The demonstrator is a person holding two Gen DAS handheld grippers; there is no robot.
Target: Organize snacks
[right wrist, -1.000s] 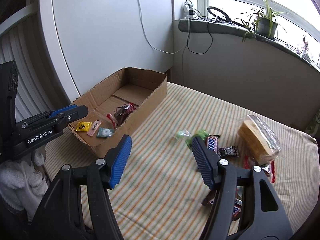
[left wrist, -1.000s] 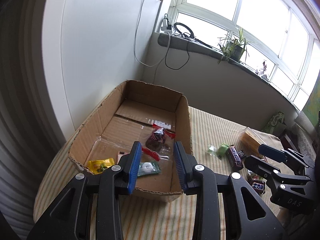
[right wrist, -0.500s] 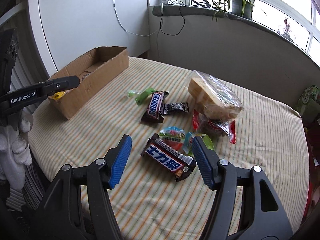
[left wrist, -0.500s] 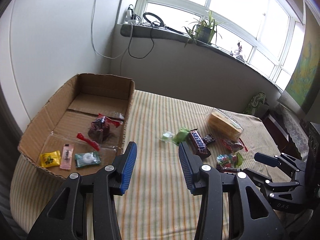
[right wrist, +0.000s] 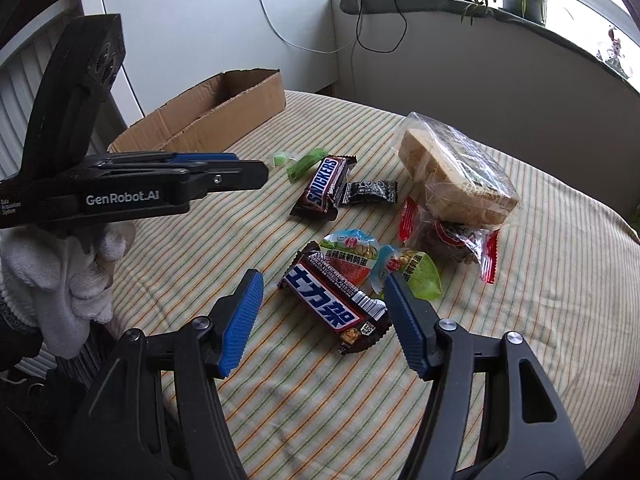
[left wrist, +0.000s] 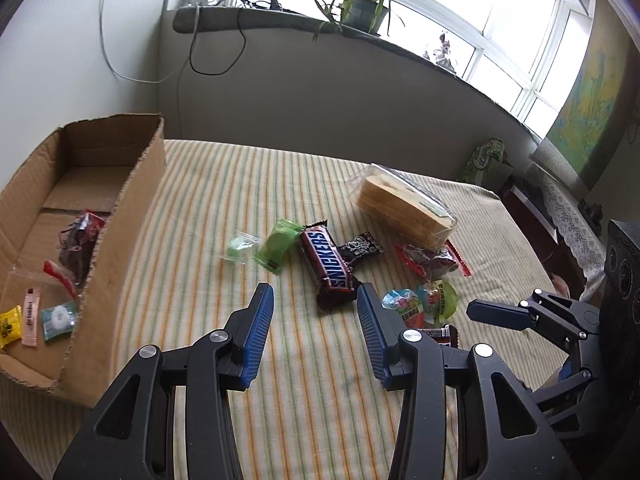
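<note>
**Step in hand:** picking from the loose pile, judged by the pose of both tools. The left gripper [left wrist: 315, 322] hovers with jaws apart and nothing between them, aimed at the Snickers bar [left wrist: 329, 265]. The right gripper [right wrist: 323, 314] also stands open and unloaded, its pads either side of the near end of the Chinese-label Snickers bar [right wrist: 335, 299] without touching it.

**Next move, as judged:** each tool needs to descend over its bar, close across the narrow width, then carry it to the cardboard box [left wrist: 130, 216].

**Places, all relative to the cardboard box:**
- Inside it: a yellow sachet [left wrist: 9, 326], a pink stick [left wrist: 31, 316], a green-and-white mint packet [left wrist: 60, 319], and a clear bag with red trim [left wrist: 78, 240].
- Just beside its open side: two pale green packets [left wrist: 276, 249].
- Farther off: both bars, a small black wrapper [right wrist: 371, 192], two egg-snack pouches [right wrist: 380, 262], and a bagged stack of crackers [right wrist: 456, 172].

**Materials:** corrugated brown board with ragged cut edges; glossy crinkled foil wrappers, slick, likely to slip; soft clear film over rigid crackers; all of it on a striped woven tablecloth [right wrist: 540, 320].
</note>
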